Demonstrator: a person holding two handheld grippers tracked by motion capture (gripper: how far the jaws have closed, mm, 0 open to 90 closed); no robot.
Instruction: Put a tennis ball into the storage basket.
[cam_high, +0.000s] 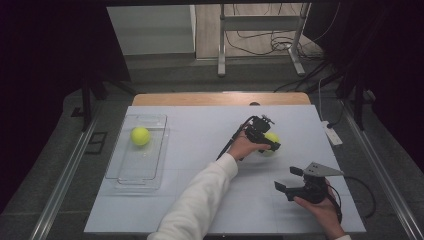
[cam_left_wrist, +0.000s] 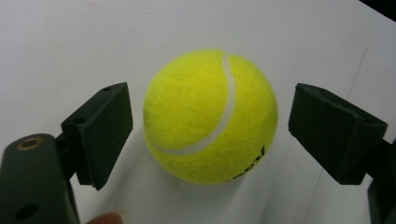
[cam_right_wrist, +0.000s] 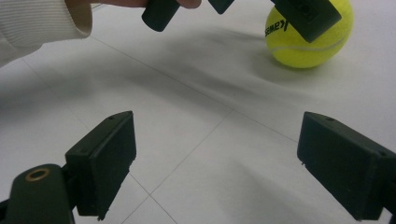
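Note:
A yellow tennis ball (cam_high: 274, 138) lies on the white table right of centre. My left gripper (cam_high: 267, 139) reaches over it from the left, held by a hand in a white sleeve. In the left gripper view the ball (cam_left_wrist: 210, 116) sits between the two black jaws of the left gripper (cam_left_wrist: 219, 134), with a small gap on each side, so the gripper is open. My right gripper (cam_high: 286, 178) hovers open nearer the front edge, nothing between its jaws. The right gripper (cam_right_wrist: 224, 165) looks toward the same ball (cam_right_wrist: 303, 49), with the left gripper's jaw in front of it.
A clear plastic tray (cam_high: 122, 175) stands at the table's left with a second tennis ball (cam_high: 140, 135) in its far end. A white power strip (cam_high: 332, 133) lies by the right edge. Cables trail from both grippers.

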